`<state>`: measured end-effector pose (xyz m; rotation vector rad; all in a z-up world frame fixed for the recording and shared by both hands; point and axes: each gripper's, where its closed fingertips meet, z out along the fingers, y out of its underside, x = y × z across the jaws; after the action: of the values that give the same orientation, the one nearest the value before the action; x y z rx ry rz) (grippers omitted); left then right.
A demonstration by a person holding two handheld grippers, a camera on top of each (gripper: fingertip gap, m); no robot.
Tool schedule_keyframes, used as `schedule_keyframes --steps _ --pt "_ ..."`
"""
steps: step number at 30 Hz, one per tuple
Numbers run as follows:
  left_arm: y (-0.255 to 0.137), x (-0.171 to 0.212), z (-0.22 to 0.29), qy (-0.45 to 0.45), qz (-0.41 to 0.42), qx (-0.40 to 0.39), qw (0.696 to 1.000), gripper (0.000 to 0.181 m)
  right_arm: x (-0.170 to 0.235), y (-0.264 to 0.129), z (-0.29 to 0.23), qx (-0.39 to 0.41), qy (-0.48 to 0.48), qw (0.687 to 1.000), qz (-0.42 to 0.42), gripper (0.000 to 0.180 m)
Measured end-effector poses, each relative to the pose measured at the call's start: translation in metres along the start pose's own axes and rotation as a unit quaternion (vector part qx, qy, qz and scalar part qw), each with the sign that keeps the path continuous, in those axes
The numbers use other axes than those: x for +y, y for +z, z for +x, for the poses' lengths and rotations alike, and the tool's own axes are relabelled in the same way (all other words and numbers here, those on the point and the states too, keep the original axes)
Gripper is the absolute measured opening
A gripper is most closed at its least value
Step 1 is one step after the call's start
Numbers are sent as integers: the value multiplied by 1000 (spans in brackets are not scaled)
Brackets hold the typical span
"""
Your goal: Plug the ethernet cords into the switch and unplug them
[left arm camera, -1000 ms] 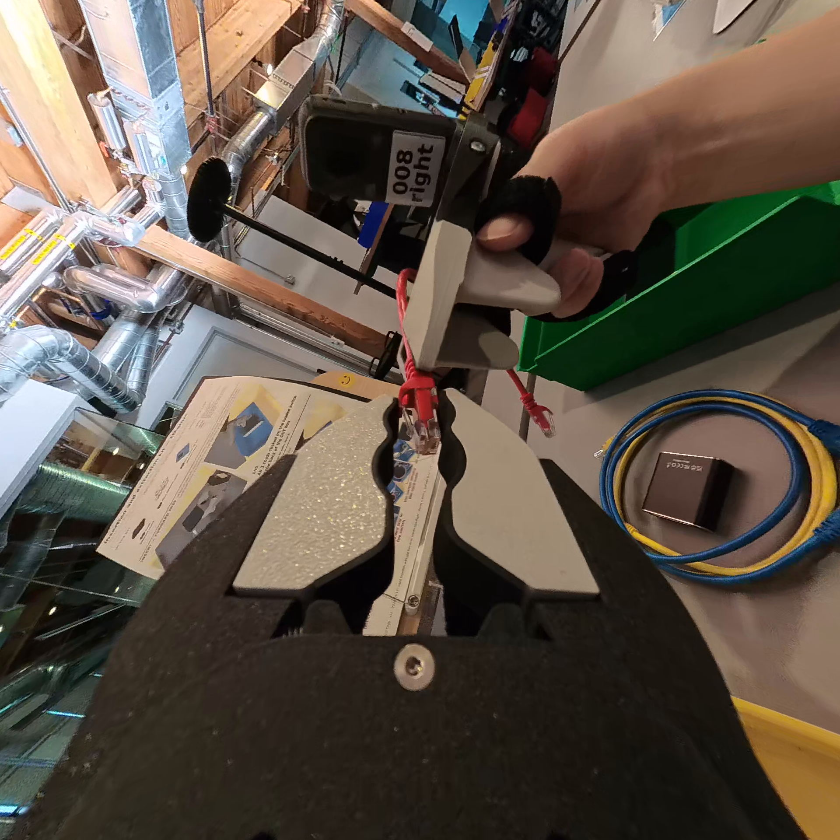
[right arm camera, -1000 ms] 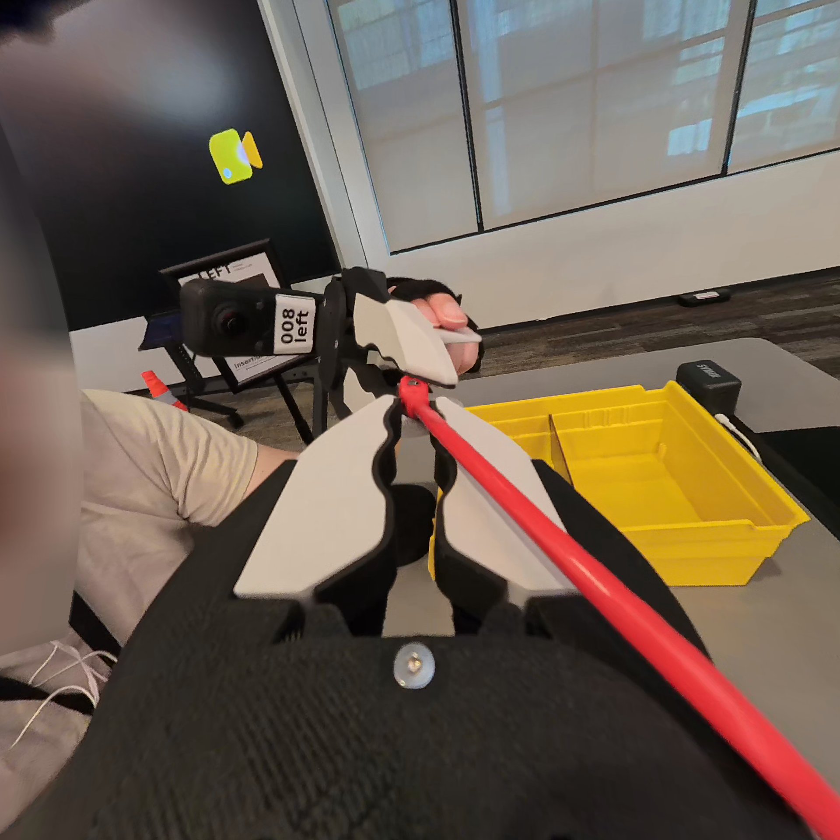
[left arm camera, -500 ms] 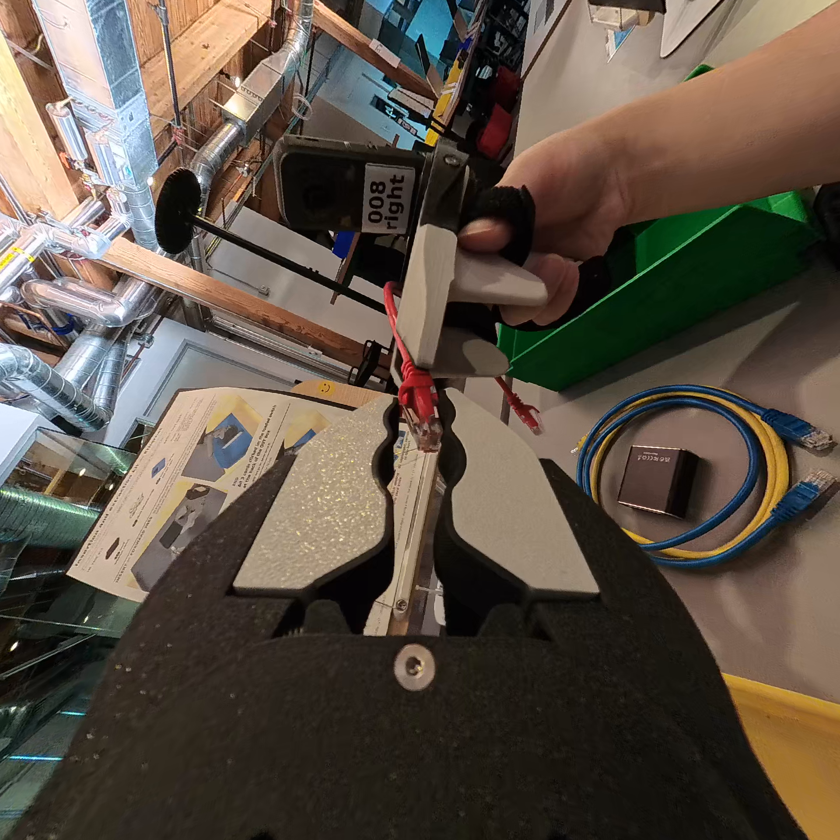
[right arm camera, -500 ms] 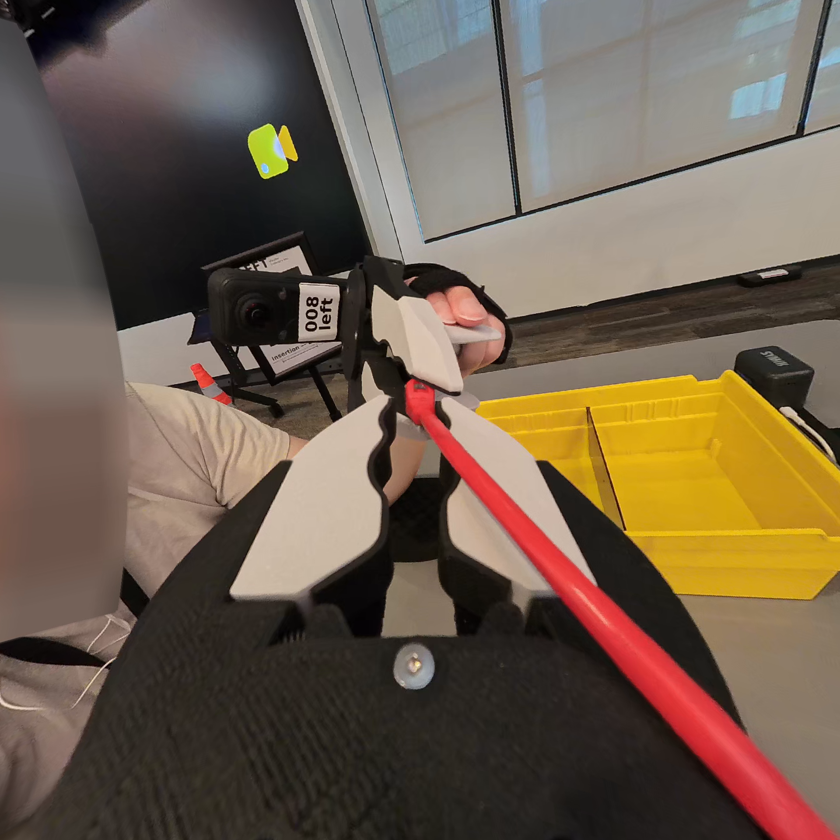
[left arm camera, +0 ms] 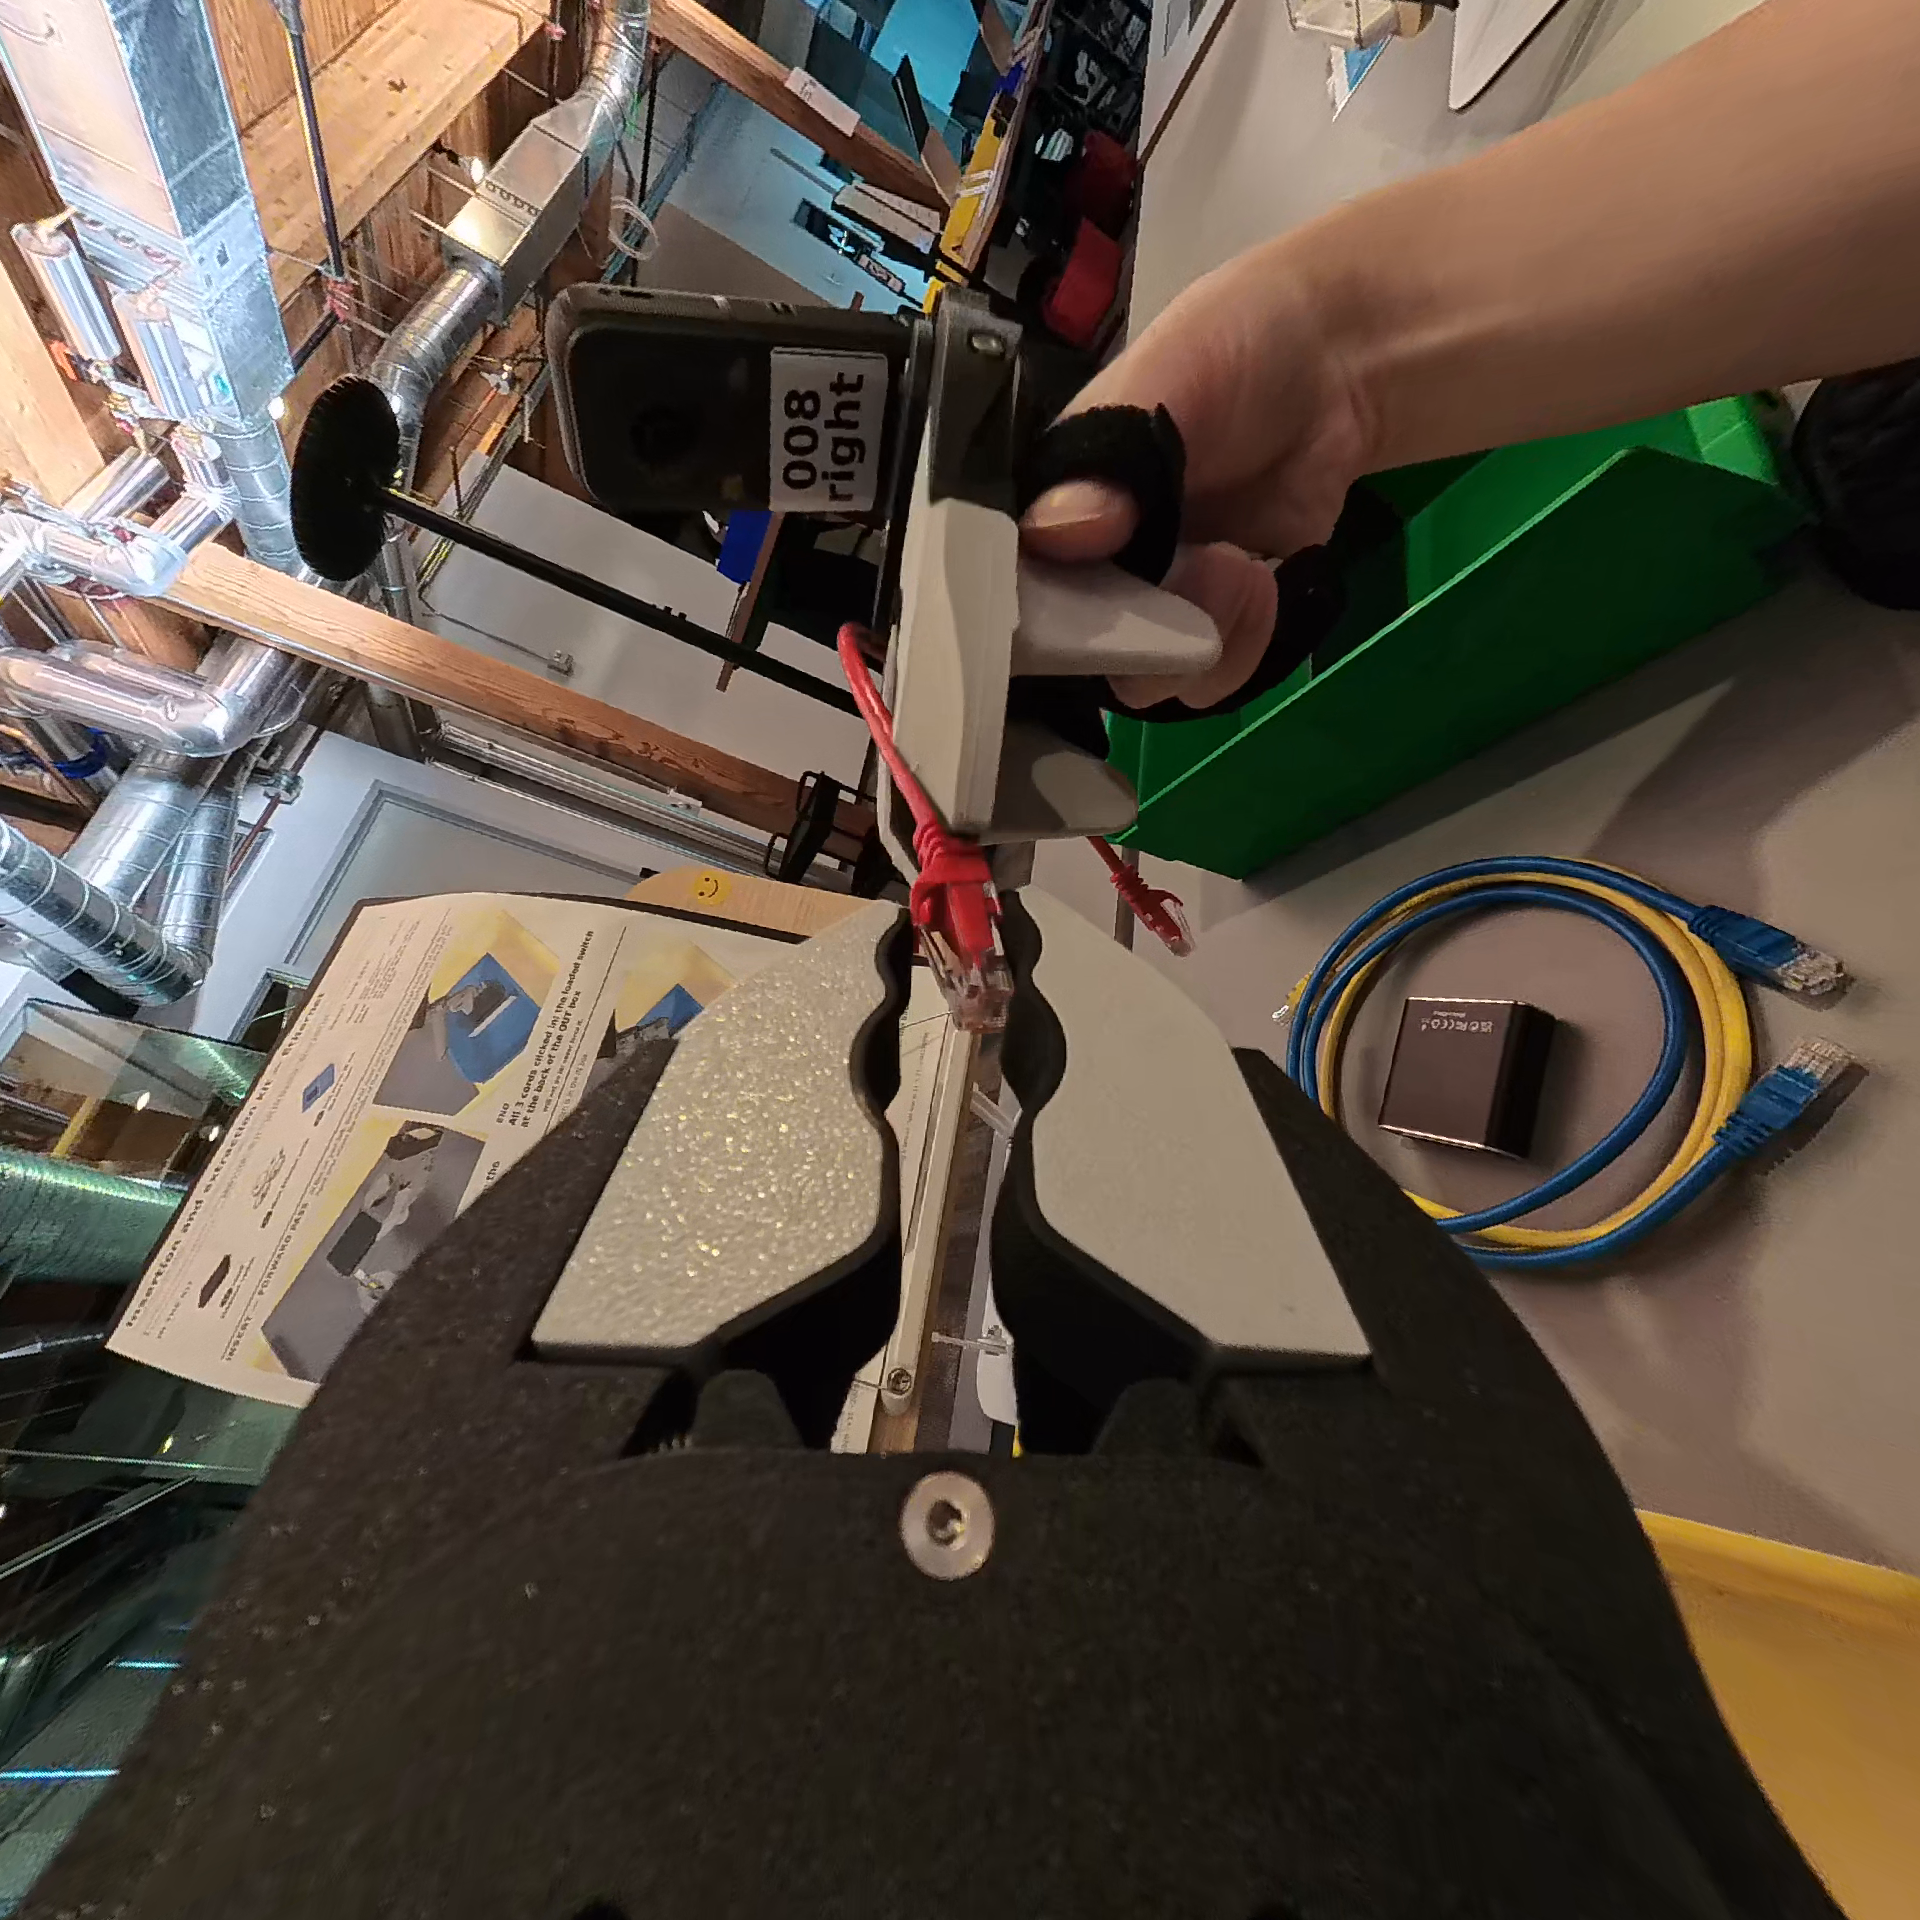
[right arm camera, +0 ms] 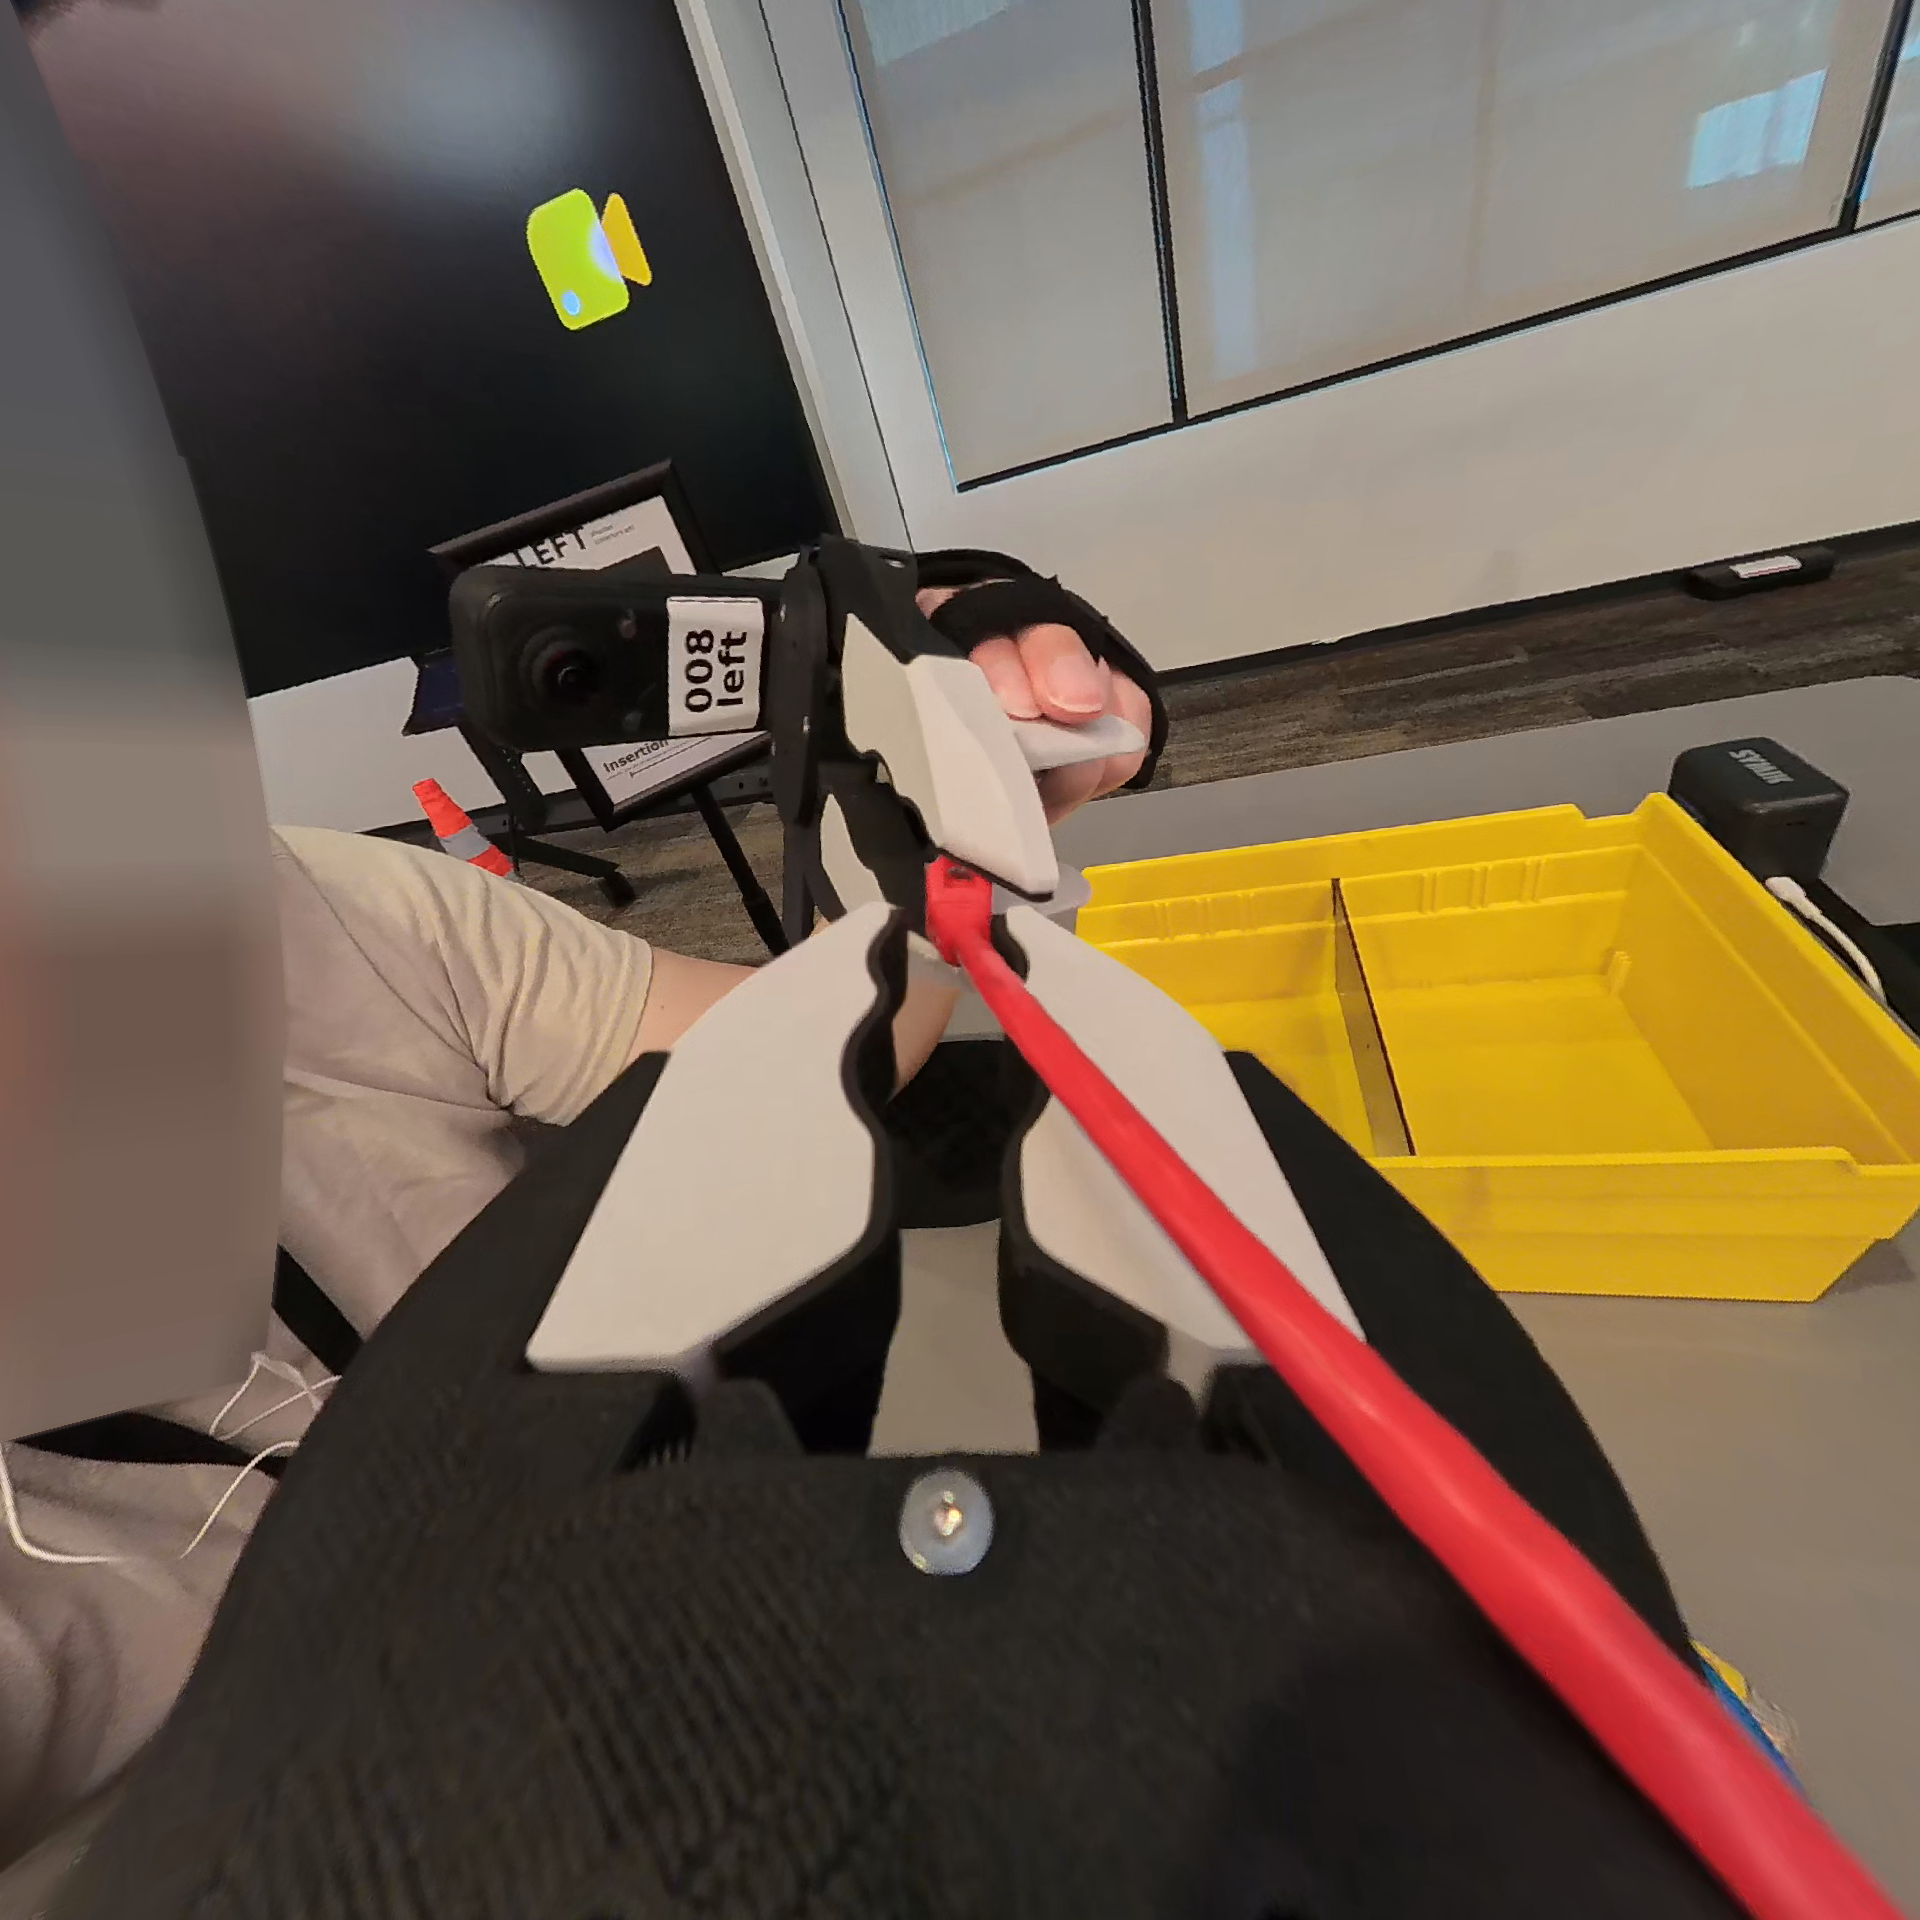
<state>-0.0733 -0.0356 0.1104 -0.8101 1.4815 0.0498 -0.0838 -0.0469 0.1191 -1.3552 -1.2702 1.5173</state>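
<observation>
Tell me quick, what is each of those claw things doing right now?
Left gripper: closed on the plug of the red ethernet cord.
Right gripper: closed on the same cord, just behind the plug.

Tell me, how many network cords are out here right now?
3. The red cord is held up in the air between the two tools, plug end at their tips. The blue cord and yellow cord lie coiled together on the table around the small dark box.
</observation>
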Motion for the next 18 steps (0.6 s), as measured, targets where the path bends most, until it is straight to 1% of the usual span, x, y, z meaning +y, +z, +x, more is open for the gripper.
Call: schedule_keyframes --steps 3,14,16,18 --pt "0 -2 1 -1 5 2 1000 14 0 -1 0 -3 -5 1000 0 12" --pt "3 3 1 10 -11 -2 1000 15 3 -2 4 16 -23 1000 -8 11" --pt "5 3 1 2 -10 -4 1000 16 1 -3 4 17 -27 999 -5 11" --pt "6 3 -3 -28 -12 -9 999 22 -3 -8 7 29 -41 999 4 12"
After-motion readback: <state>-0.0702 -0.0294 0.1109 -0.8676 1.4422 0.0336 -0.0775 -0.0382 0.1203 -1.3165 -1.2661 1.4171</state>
